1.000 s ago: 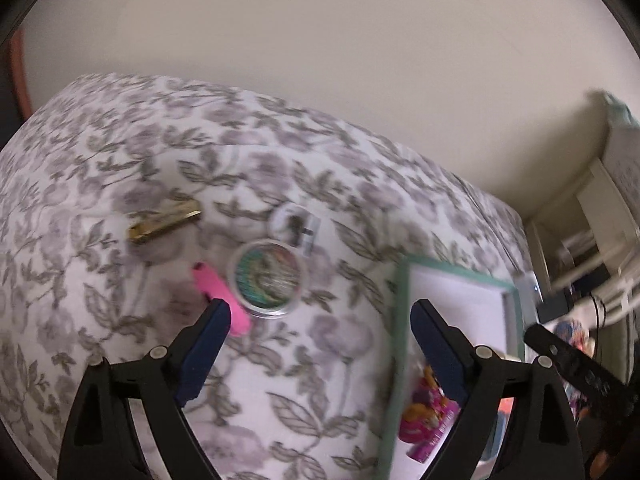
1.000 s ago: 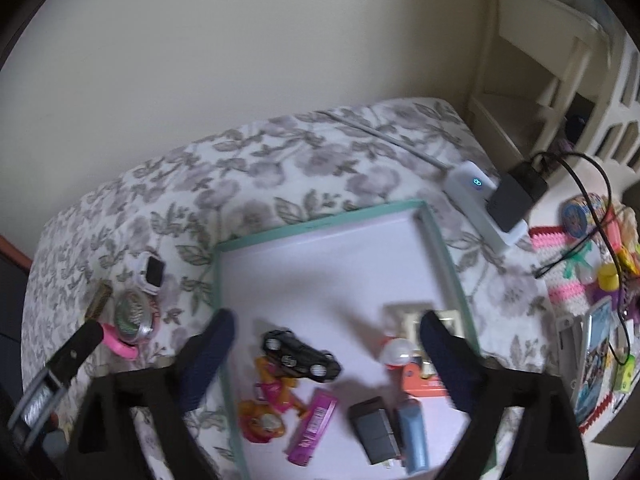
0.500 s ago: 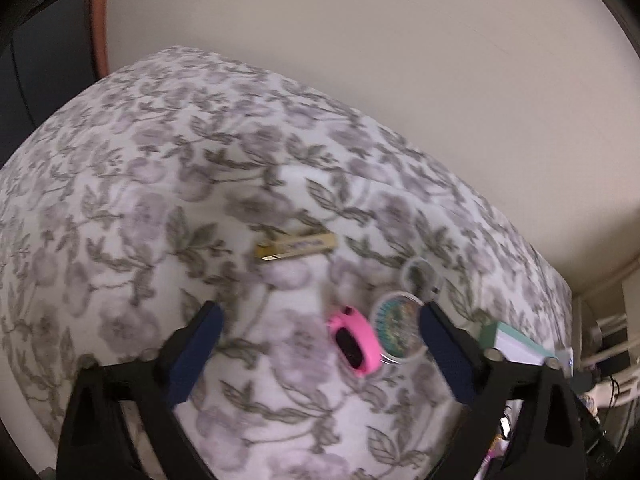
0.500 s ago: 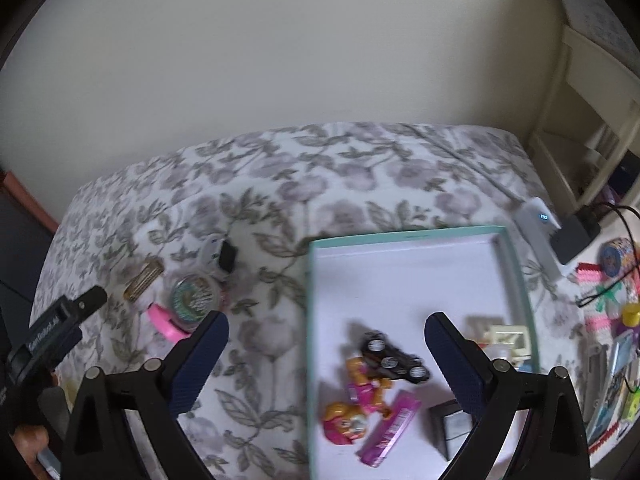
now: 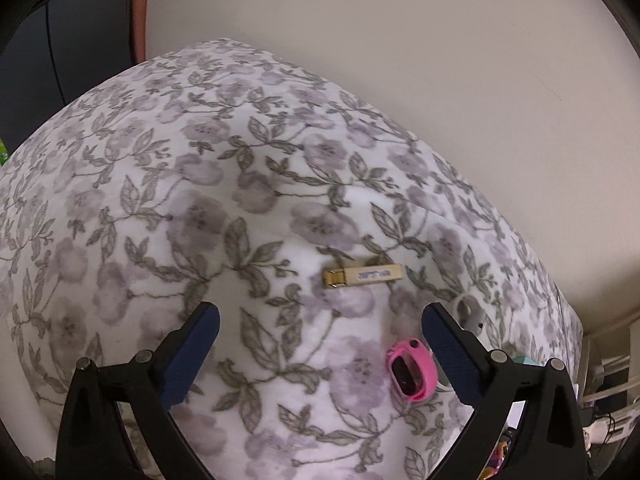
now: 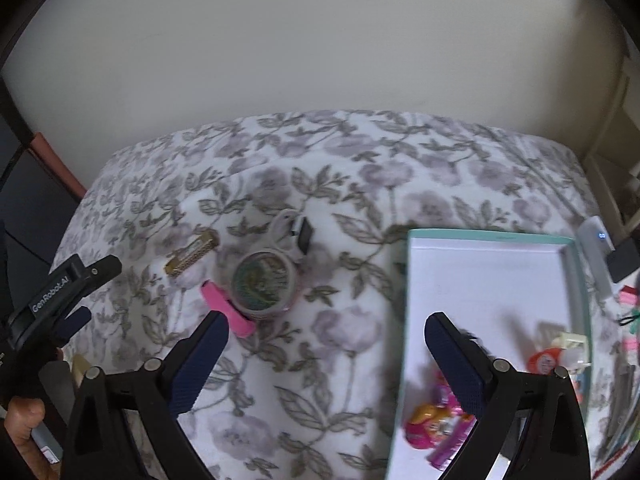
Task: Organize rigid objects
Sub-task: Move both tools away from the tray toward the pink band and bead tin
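1. Left gripper (image 5: 320, 316): jaws spread wide, having just finished opening, nothing between them; floral cloth (image 5: 200, 208) below.
2. Gold clip (image 5: 363, 274): flat gold bar with a pale printed label, lying on the cloth just past the fingertips.
3. Pink watch (image 5: 411, 369): dark oval face, beside the right finger.
4. Right gripper (image 6: 326, 332): jaws apart, empty.
5. Round tin (image 6: 262, 280) lies left of the teal-rimmed tray (image 6: 496, 236), which holds small toys.
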